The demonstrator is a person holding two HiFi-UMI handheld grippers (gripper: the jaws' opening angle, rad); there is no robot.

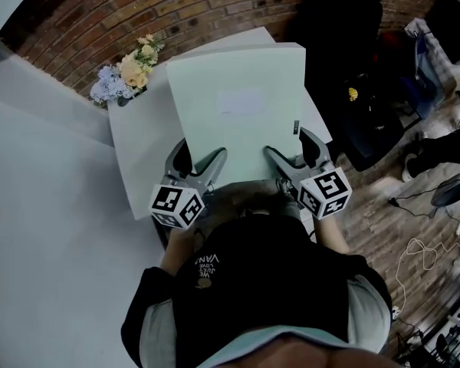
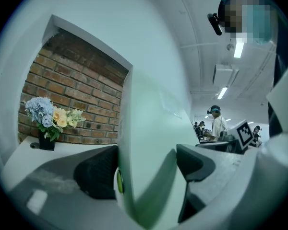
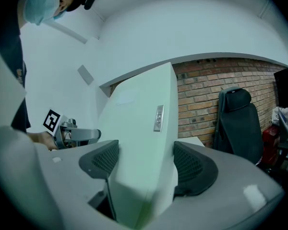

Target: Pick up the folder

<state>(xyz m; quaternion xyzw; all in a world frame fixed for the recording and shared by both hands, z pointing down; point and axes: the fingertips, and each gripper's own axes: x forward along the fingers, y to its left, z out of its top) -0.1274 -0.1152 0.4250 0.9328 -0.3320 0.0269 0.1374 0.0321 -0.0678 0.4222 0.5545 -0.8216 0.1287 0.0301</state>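
A pale green folder (image 1: 238, 110) is held up off the white table (image 1: 134, 148), tilted, with a blank label on its face. My left gripper (image 1: 202, 167) is shut on the folder's near left edge and my right gripper (image 1: 286, 163) is shut on its near right edge. Seen from the left gripper view, the folder (image 2: 151, 143) stands edge-on between both pads, filling my left gripper (image 2: 146, 169). The right gripper view shows the folder (image 3: 141, 123) with a small metal tag, clamped in my right gripper (image 3: 144, 164).
A small vase of blue and yellow flowers (image 1: 126, 77) stands at the table's far left corner against a brick wall (image 1: 199, 6). A black office chair (image 3: 237, 123) and bags lie to the right on a wood floor. People stand in the distance (image 2: 216, 123).
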